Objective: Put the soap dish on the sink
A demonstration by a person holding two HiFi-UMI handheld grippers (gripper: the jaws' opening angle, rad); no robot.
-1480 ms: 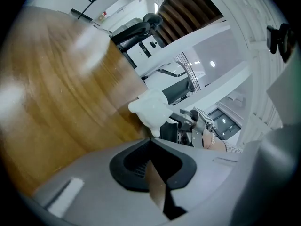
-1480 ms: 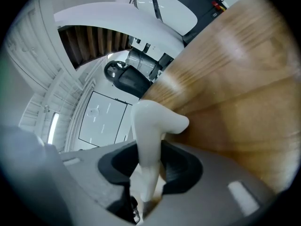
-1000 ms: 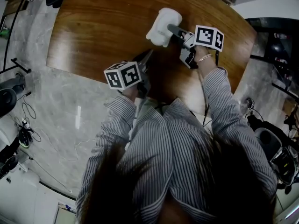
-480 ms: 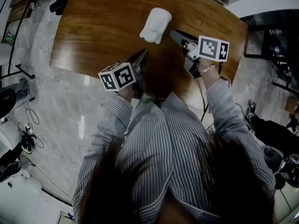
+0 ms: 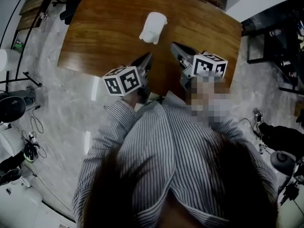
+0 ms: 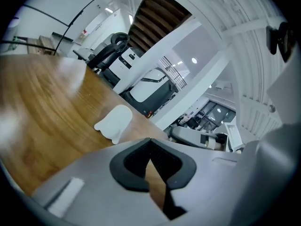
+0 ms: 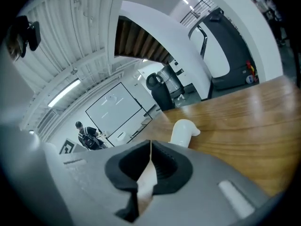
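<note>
Head view: a person in a striped shirt [image 5: 156,146] leans over a wooden table [image 5: 99,37]; both tongs hang above its near edge
Soap dish: the white soap dish [image 5: 153,27] lies alone on bare wood toward the far side of the table; nothing touches it; it is well apart from both tongs
Left gripper: the left gripper [image 5: 145,61] is clenched; in the left gripper view its dark pads meet tip to tip, with only table wood showing through the gap lower down; it carries nothing; the dish lies ahead of it and to one side
Right gripper: the right gripper [image 5: 175,47] is clenched too; in the right gripper view the pads meet at the tips with nothing caught between them; the dish shows just beyond them on the wood
Sink: no basin, tap or sink rim appears in any view; only the table top is seen under the dish
Done, as judged: the dish rests on a surface, free of both tongs; no grasp is under way
Left, as judged: if this table top stands in for the sink, the placing looks finished; if a real sink lies out of frame, the dish would need gripping and carrying there; the pictures do not settle which
</note>
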